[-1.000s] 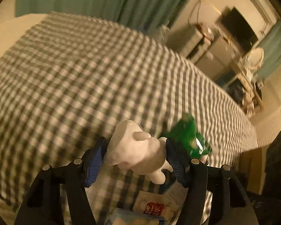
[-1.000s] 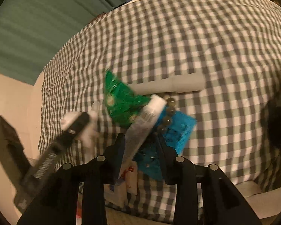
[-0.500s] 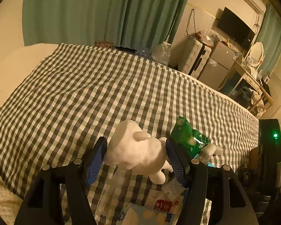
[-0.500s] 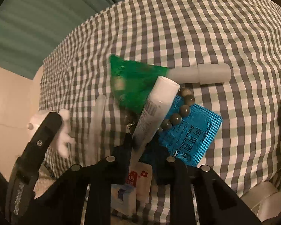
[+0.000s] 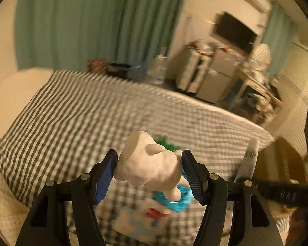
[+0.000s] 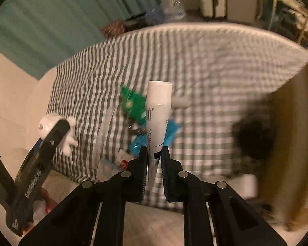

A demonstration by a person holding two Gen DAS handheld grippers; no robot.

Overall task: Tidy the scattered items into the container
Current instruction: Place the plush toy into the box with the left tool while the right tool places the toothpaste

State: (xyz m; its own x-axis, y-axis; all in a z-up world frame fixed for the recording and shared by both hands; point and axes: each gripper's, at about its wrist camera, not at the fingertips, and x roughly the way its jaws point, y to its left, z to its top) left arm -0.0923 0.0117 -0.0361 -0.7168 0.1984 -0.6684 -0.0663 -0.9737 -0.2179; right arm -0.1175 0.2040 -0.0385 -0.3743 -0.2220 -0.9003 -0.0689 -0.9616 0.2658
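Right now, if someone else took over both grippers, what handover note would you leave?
Left gripper: shut on the white figurine, held above the bed.
Right gripper: shut on the white tube, cap pointing away.
On the checked bedspread: green packet, blue packet, a small red-and-white sachet.
Done: two items picked up. Left: drop both, then collect the rest. Container not clearly identifiable.

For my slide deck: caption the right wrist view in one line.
Right gripper clamps an upright white plastic tube above the grey-checked bedspread; left gripper holds a white figurine.
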